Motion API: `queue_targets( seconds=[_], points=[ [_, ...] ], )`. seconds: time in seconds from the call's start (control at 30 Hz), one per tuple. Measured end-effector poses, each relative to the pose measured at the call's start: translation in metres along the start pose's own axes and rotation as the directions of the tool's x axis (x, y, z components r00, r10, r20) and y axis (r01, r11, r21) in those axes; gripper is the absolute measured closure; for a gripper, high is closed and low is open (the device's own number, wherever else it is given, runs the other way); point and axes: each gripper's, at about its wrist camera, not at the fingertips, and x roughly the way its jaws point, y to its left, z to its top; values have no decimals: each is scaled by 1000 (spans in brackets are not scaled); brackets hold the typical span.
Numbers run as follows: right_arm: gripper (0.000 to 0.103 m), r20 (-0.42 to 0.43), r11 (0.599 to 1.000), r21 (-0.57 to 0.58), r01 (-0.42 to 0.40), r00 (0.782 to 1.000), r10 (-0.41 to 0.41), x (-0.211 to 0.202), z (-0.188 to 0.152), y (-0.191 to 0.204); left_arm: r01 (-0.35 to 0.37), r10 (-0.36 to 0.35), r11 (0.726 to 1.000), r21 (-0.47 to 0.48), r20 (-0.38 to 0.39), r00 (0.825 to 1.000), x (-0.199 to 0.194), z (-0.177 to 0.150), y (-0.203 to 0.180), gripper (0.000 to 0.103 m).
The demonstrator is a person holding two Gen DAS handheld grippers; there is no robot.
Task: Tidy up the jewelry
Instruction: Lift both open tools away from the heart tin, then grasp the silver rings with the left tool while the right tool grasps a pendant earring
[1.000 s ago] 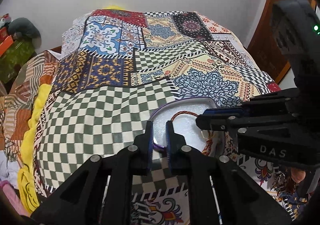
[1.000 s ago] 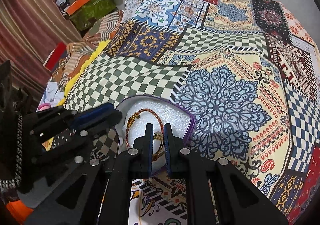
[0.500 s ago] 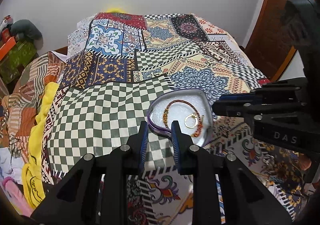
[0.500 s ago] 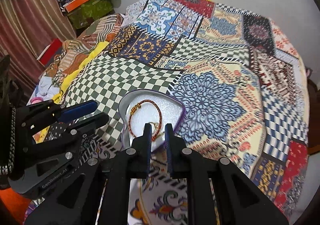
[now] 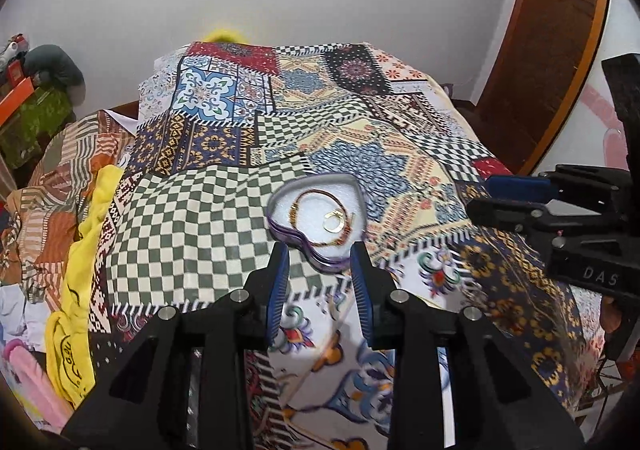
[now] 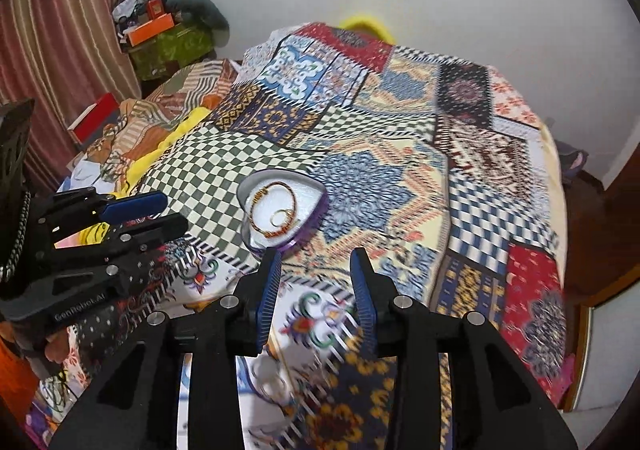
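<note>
Both grippers have drawn back from the heart-shaped tray [image 5: 316,186] since the earlier frames, and both have gone from nearly closed to spread apart. Left gripper [image 5: 320,256] now stands wide and empty, its fingertips just short of the tray's pointed near end. Right gripper [image 6: 314,262] is likewise wide and empty, just beside the tray's near rim.

Location: the tray lies on the patterned bedspread [image 5: 192,218], at the edge of the green checkered patch. Inside it, on a white liner, rest a red-and-gold cord bracelet [image 5: 298,206] and a gold ring [image 5: 334,220]; the two appear to touch or overlap, though this cannot be confirmed. More loose items seem to lie on the bedspread below the right gripper, too blurred to identify.

Handling assessment: all pieces are judged very light. The bracelet is limp and will sag or drag if lifted by one strand; a pinch across the cord near its gold clasp section looks the surest hold. The ring is hard, smooth and likely to slip, so it is best pinched across its band. The tray is shallow and looks rigid; its raised purple rim [image 6: 316,216] is the sensible hold, and on soft bedding it may tip under pressure.
</note>
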Motion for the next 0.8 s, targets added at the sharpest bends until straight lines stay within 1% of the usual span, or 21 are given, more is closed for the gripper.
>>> queue_targets(
  seconds=[0.07, 0.23, 0.37, 0.47, 0.6, 0.67, 0.8],
  points=[
    [70, 11, 1000, 16, 2, 1000, -2, -7, -7, -6, 10, -10, 1000, 6, -5, 1000, -2, -3, -7, 72],
    [70, 34, 999, 33, 40, 999, -41, -21, -23, -20, 48, -47, 998, 35, -26, 999, -2, -14, -28, 72],
    [70, 18, 998, 20, 54, 998, -54, -19, -38, -24, 84, -81, 994, 63, -46, 996, 3, -23, -47, 72],
    [70, -7, 999, 13, 32, 999, -32, -14, -52, -21, 109, -104, 991, 82, -71, 992, 10, -32, -61, 72],
    [70, -40, 1000, -6, 3, 999, -3, -2, -67, -16, 125, -115, 987, 102, -103, 988, 18, -45, -69, 70],
    [70, -58, 1000, -18, -10, 998, 9, 5, -72, -13, 123, -111, 987, 101, -117, 987, 22, -50, -70, 66],
    [70, -84, 999, -41, -25, 996, 21, 18, -77, -9, 124, -112, 989, 77, -148, 983, 28, -60, -63, 66]
  ],
)
